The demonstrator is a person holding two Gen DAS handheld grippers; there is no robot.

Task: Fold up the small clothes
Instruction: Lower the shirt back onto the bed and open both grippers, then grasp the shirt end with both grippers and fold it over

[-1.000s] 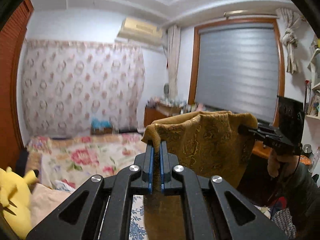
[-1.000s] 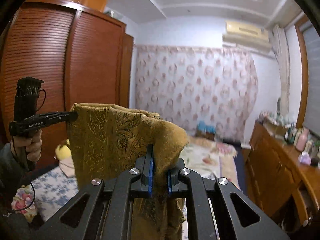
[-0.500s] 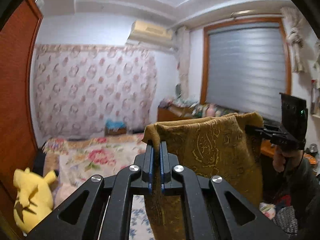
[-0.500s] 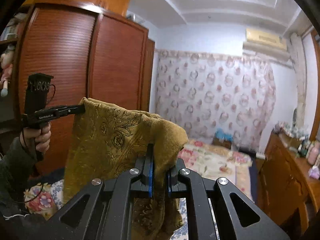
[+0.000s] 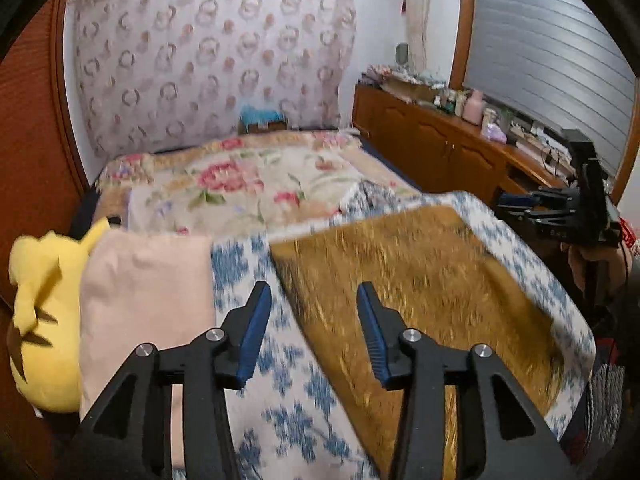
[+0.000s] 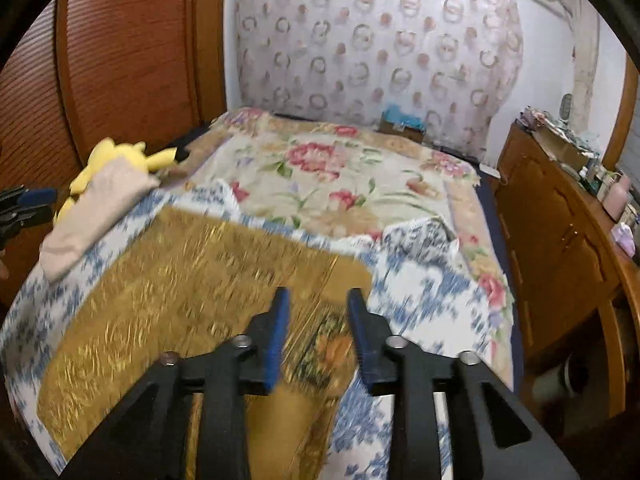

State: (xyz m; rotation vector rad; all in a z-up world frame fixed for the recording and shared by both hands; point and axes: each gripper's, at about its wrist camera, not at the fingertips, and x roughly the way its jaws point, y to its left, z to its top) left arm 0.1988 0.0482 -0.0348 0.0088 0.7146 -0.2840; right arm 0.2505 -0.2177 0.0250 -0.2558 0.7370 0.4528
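Note:
A golden-brown patterned cloth lies spread flat on the blue-and-white flowered sheet at the near end of the bed. My left gripper hovers over the cloth's left edge; its jaws are opening and nothing is pinched between them. My right gripper hangs over the cloth's right edge, also opening and free of the fabric. The left wrist view shows the right gripper beyond the bed's right side. The left gripper shows at the left rim of the right wrist view.
A pink folded cloth and a yellow plush toy lie left of the golden cloth. A floral blanket covers the far bed. A cluttered wooden dresser runs along the right, a wardrobe along the left.
Both grippers held the cloth up by its top corners; they have dropped down and tilted toward the bed, the cloth now lies flat, and both pairs of jaws have let go.

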